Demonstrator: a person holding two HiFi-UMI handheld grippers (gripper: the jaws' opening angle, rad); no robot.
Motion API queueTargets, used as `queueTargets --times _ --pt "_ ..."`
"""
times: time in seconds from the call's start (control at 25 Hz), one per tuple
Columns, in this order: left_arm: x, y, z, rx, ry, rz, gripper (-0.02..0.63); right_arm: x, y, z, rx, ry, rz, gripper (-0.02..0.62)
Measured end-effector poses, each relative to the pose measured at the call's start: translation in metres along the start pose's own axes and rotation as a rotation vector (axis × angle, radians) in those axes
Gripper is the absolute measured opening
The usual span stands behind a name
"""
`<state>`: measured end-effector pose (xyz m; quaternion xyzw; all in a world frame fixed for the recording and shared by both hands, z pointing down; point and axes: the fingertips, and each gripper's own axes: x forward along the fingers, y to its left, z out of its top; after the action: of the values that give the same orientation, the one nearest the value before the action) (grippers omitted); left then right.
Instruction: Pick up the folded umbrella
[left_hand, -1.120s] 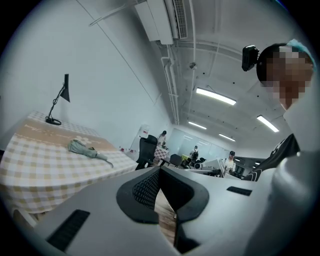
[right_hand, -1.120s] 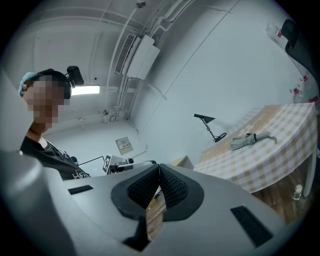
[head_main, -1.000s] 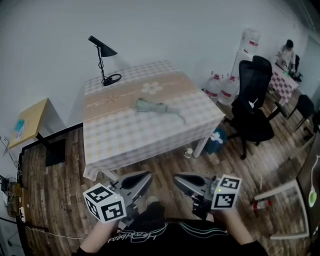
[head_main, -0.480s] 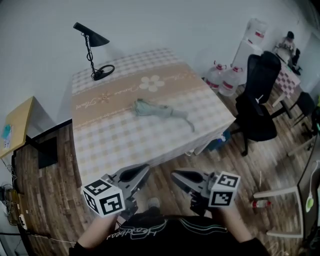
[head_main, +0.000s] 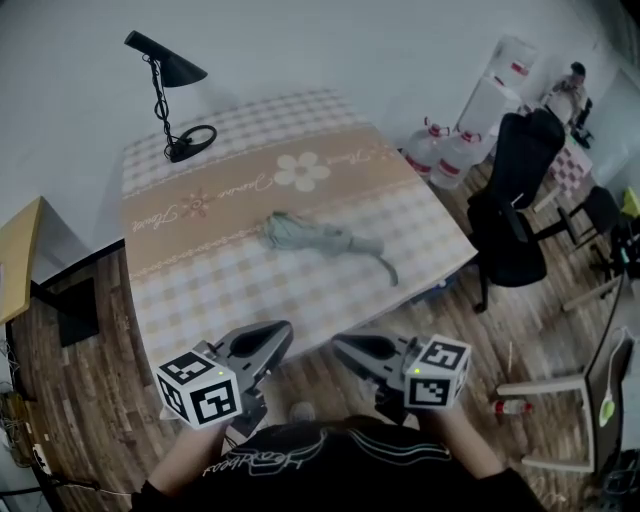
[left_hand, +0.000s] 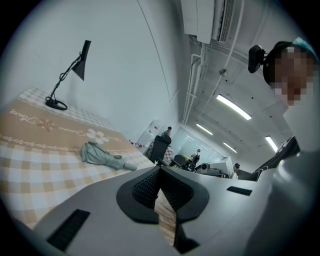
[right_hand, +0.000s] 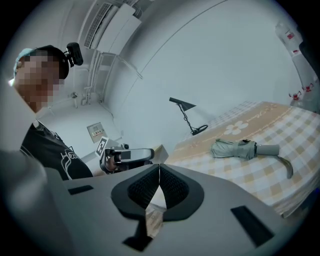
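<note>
At the far left edge of the head view a light wooden side table (head_main: 14, 258) stands on the dark plank floor (head_main: 90, 400). Just right of it a black desk lamp (head_main: 166, 72) rises from its ring base on the back left corner of the table (head_main: 225, 295), which is covered with a checked cloth bearing a tan band and a flower print. The left gripper (head_main: 278, 332) hangs at the near edge of this table, above the floor, its jaws brought together with nothing between the pads. The folded umbrella (head_main: 322, 238), pale grey-green, lies on its side near the middle of the cloth, its bunched canopy to the left and its handle and strap pointing right toward the table's right edge; it is well apart from both grippers. The right gripper (head_main: 345, 346) sits just beside the left one, level with it, jaws likewise pressed closed and empty. Past the table's right corner stand water bottles (head_main: 452, 160), then a black office chair (head_main: 512, 205), and a person (head_main: 570, 88) sits in the far right corner
</note>
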<state>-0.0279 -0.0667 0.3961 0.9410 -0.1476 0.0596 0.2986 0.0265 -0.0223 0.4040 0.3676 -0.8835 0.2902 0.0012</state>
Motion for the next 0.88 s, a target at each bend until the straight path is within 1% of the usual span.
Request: queueTargets --times 0.08,0.12,0.16,0.24,0.32,0.44,0.6,0.76,0.88 --pt "0.001 -0.008 -0.016 0.014 0.003 -0.002 -0.003 -0.010 0.000 -0.015 -0.028 0.004 -0.014 0.012" --pt "0.004 -0.005 -0.015 0.010 0.008 -0.003 -0.003 -0.009 -0.004 -0.013 -0.030 0.006 -0.020 0.012" --pt "0.009 0.006 -0.005 -0.003 0.013 -0.004 -0.003 0.000 -0.013 -0.001 -0.022 0.013 -0.025 0.012" --pt "0.020 0.038 0.026 -0.039 0.023 -0.003 -0.003 0.027 -0.036 0.032 0.003 0.032 -0.029 0.012" --pt "0.029 0.057 0.047 -0.056 0.027 0.001 -0.003 0.043 -0.053 0.053 0.012 0.045 -0.021 0.012" --pt "0.036 0.063 0.057 -0.050 0.022 0.014 -0.003 0.049 -0.064 0.064 0.004 0.049 -0.004 0.012" --pt "0.045 0.076 0.072 -0.050 0.007 0.052 -0.003 0.058 -0.082 0.081 0.012 0.060 0.045 0.012" --pt "0.062 0.096 0.085 -0.070 -0.001 0.088 -0.003 0.068 -0.112 0.101 0.009 0.080 0.068 0.012" --pt "0.075 0.111 0.092 -0.096 -0.010 0.120 -0.003 0.074 -0.137 0.113 0.009 0.096 0.068 0.014"
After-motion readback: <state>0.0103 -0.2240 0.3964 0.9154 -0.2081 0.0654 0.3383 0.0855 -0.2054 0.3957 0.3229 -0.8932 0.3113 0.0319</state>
